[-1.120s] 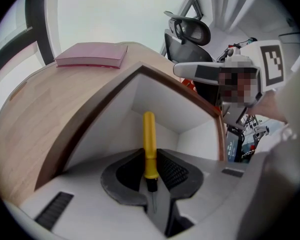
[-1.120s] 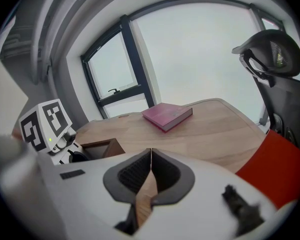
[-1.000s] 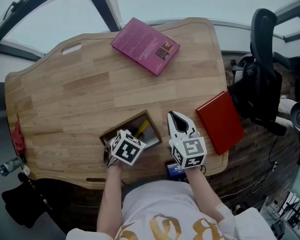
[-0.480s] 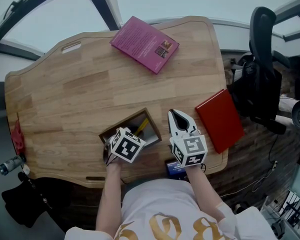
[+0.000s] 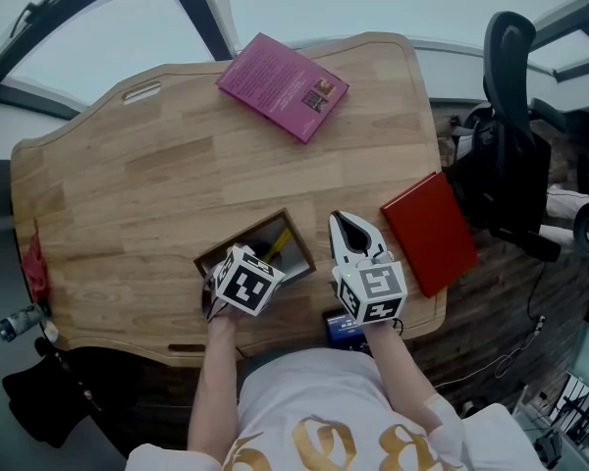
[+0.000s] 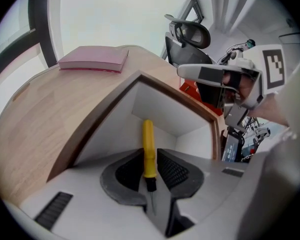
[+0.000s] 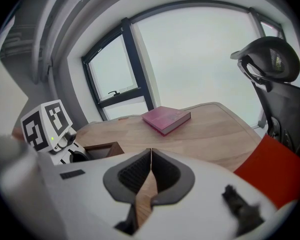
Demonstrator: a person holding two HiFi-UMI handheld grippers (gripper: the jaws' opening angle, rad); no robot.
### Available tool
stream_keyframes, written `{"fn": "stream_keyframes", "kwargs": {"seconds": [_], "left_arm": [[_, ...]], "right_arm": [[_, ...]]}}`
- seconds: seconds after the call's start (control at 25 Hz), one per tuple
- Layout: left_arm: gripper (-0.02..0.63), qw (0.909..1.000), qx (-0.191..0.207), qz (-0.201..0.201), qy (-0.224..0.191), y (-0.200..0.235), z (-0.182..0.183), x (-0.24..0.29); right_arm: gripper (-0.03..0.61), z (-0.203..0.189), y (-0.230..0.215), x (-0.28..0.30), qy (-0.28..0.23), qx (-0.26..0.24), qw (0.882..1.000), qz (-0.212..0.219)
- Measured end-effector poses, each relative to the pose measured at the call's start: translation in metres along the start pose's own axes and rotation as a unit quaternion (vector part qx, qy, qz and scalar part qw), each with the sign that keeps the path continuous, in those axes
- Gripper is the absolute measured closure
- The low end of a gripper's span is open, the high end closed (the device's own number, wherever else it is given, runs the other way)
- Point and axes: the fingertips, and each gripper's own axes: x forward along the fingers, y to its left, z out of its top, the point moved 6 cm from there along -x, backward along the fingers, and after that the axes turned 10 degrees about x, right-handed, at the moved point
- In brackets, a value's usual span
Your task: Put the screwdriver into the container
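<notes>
Screwdriver [image 6: 148, 144] is clamped by its yellow handle in my left gripper [image 6: 149, 159], handle pointing to 12 o'clock into the container [image 6: 165, 111]. Risk: a tilted release may knock it against the far wall and out. My right gripper [image 7: 151, 156], at 3 o'clock, is closed on nothing.

the table [image 5: 128, 194] is showing matt, grained wood; the container [image 6: 165, 114] is showing a wooden rim, smooth white walls; the screwdriver [image 6: 148, 149] handle is looking like glossy plastic
</notes>
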Motion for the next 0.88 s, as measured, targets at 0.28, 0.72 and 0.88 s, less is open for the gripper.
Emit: {"fn": "stream_keyframes", "kwargs": {"seconds": [0.28,0.72,0.88], "left_arm": [[0.546,0.9994,0.004,0.024,-0.023,-0.001,0.002,-0.013],[0.595,0.9926,-0.019,0.079,-0.09,0.004,0.005,-0.036],[0.597,0.9892,-0.018,0.101,-0.105,0.004,0.006,-0.046]], "right_arm": [[0.546,0.0,0.004,-0.01,-0.007,-0.003,1.0,-0.002],[0.548,0.0,0.015,-0.021,-0.021,-0.012,1.0,0.006],[0.547,0.003,0.019,-0.027,-0.027,-0.02,0.999,0.008]]}}
